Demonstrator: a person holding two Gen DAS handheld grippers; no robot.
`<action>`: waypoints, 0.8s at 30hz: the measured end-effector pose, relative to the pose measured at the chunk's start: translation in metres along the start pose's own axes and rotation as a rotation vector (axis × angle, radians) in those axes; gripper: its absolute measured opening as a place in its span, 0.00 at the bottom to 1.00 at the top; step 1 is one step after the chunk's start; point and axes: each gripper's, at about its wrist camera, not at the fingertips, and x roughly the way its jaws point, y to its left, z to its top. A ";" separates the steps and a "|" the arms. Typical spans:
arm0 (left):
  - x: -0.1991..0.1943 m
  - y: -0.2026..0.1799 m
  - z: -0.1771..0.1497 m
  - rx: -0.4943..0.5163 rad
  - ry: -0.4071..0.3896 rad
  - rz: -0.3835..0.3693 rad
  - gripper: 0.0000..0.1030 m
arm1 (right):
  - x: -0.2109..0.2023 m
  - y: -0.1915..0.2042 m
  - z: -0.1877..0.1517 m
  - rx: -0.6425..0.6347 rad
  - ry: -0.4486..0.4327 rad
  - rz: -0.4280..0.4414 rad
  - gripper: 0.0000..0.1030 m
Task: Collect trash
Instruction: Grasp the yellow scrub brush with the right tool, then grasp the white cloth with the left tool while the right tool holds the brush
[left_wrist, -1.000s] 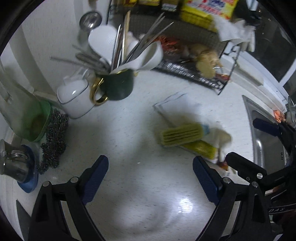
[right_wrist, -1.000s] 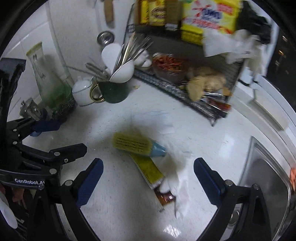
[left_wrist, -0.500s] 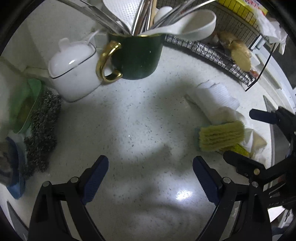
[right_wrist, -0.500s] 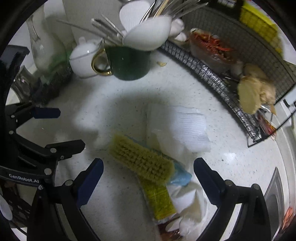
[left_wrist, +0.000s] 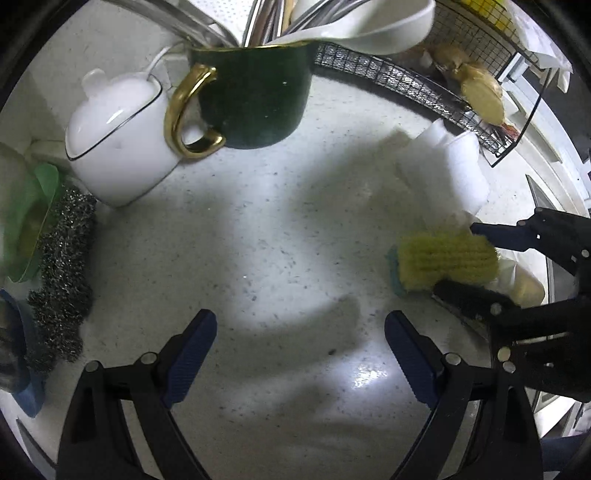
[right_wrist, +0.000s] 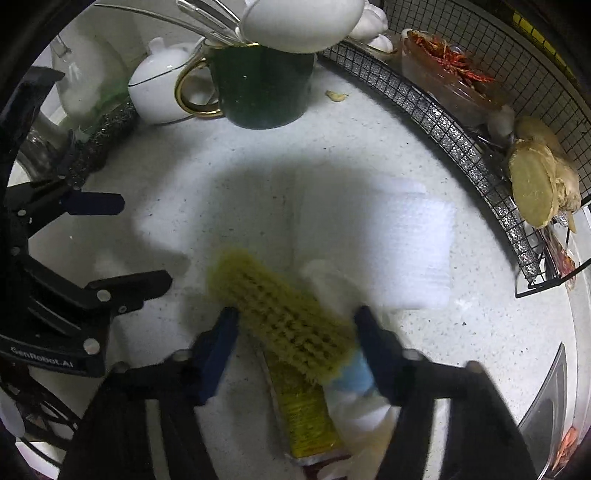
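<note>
The right gripper (right_wrist: 293, 332) points down at the speckled white surface (right_wrist: 258, 192), its fingers (right_wrist: 221, 339) having just been closing to about half width around the yellow brush (right_wrist: 280, 317), which lies slantwise between them on a yellow wrapper (right_wrist: 303, 417) and crumpled tissue (right_wrist: 413, 243); whether the pads yet press it I cannot tell. The left gripper (left_wrist: 301, 358) hangs over bare surface with fingers wide and nothing between them, the brush well off to its right.

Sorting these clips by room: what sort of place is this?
Most likely a home kitchen counter: a dark green mug with a gold handle crammed with utensils, a steel wool scourer, and a black wire rack holding ginger.
</note>
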 end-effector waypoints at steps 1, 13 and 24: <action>-0.001 -0.002 -0.001 0.005 -0.001 0.001 0.89 | -0.003 0.002 0.000 0.000 -0.007 -0.005 0.42; -0.035 -0.038 -0.015 0.069 -0.035 -0.045 0.89 | -0.049 -0.008 -0.038 0.065 -0.064 0.026 0.24; -0.051 -0.111 -0.024 0.195 -0.042 -0.126 0.89 | -0.118 -0.021 -0.102 0.218 -0.216 -0.050 0.16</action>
